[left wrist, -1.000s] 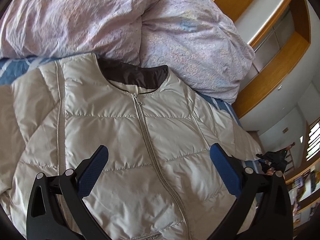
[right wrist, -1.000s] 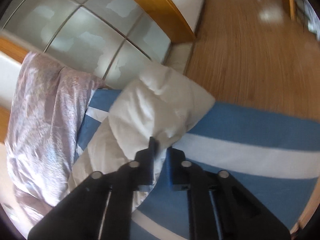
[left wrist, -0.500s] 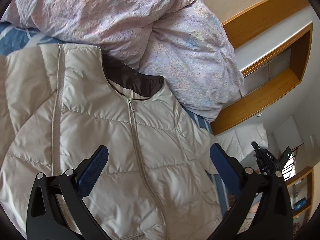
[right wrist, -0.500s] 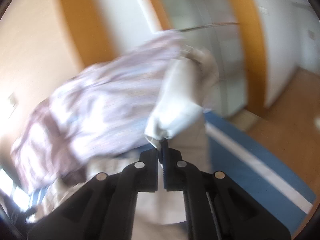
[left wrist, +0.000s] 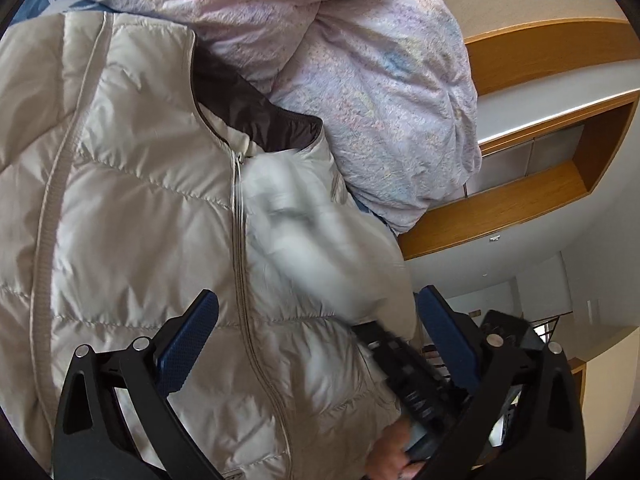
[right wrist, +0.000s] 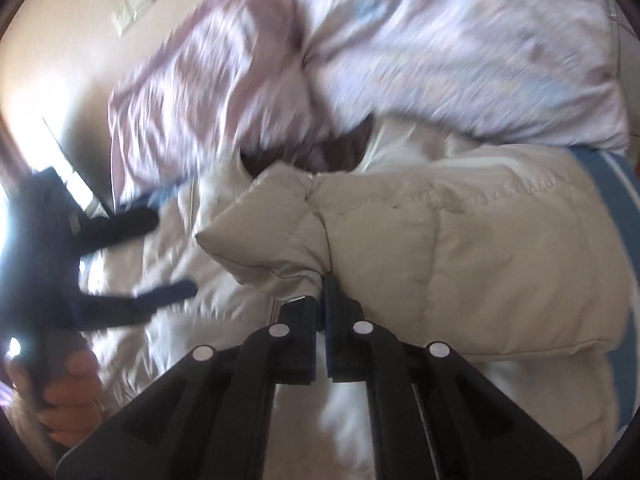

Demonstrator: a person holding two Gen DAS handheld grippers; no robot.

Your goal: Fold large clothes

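A cream puffer jacket (left wrist: 132,216) with a dark collar lining lies front-up and zipped on the bed. My left gripper (left wrist: 316,340) is open and empty above its lower front. My right gripper (right wrist: 320,300) is shut on the jacket's sleeve (right wrist: 440,248) and holds it folded across the chest. In the left wrist view the sleeve (left wrist: 312,240) shows blurred over the jacket's right side, with the right gripper (left wrist: 404,380) below it. The left gripper (right wrist: 120,256) shows blurred at the left of the right wrist view.
A crumpled lilac duvet (left wrist: 360,60) is heaped behind the jacket's collar. The blue and white striped sheet (right wrist: 616,184) shows at the bed's right side. A wooden shelf unit (left wrist: 540,152) stands against the wall beyond the bed.
My right gripper has lifted the sleeve off the bed's right side and swung it over the jacket's chest. My left gripper has drifted slightly and stays open.
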